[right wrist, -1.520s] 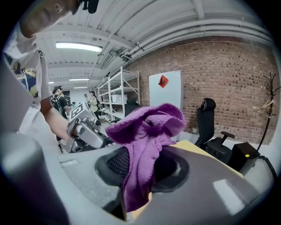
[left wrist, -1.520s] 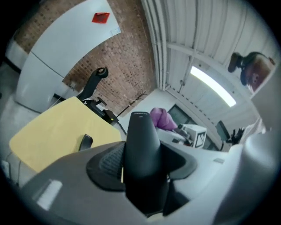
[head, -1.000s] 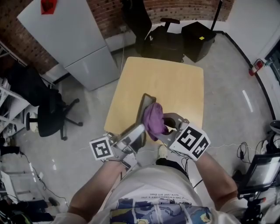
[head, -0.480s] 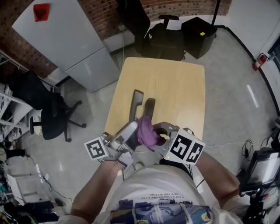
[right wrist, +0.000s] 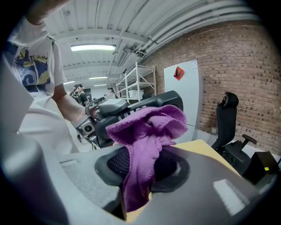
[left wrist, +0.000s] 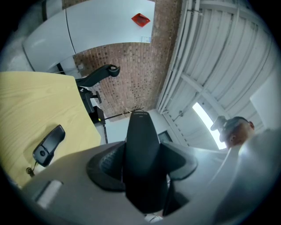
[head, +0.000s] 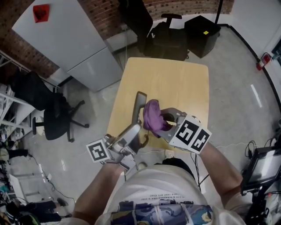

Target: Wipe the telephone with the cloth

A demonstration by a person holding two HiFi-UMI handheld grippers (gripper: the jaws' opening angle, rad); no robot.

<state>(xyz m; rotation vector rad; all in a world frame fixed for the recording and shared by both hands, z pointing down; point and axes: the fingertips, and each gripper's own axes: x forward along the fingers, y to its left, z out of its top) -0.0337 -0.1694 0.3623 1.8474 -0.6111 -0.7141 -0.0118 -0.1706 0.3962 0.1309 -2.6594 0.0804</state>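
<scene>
The left hand-held gripper (head: 135, 129) was clamped on the black telephone handset (head: 139, 102), which reached out over the near part of the wooden counter (head: 180, 83). The right hand-held gripper (head: 164, 124) pinched the purple cloth (head: 153, 116), bunched right beside the handset.

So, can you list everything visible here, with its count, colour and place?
Plastic telephone handset: one, black, held up in the left gripper.
Soft cloth: one, purple, in the right gripper, next to the handset.
Square wooden table: one, light yellow, centre.
Small oblong object: one, black, lying on the table.
Tall cabinet: one, pale grey, by the brick wall.
Office chairs: two, black, left of and beyond the table.
Cube-shaped box: one, black, floor beyond the table.
Left gripper: one, grey, shut on the handset.
Right gripper: one, grey, shut on the cloth.
</scene>
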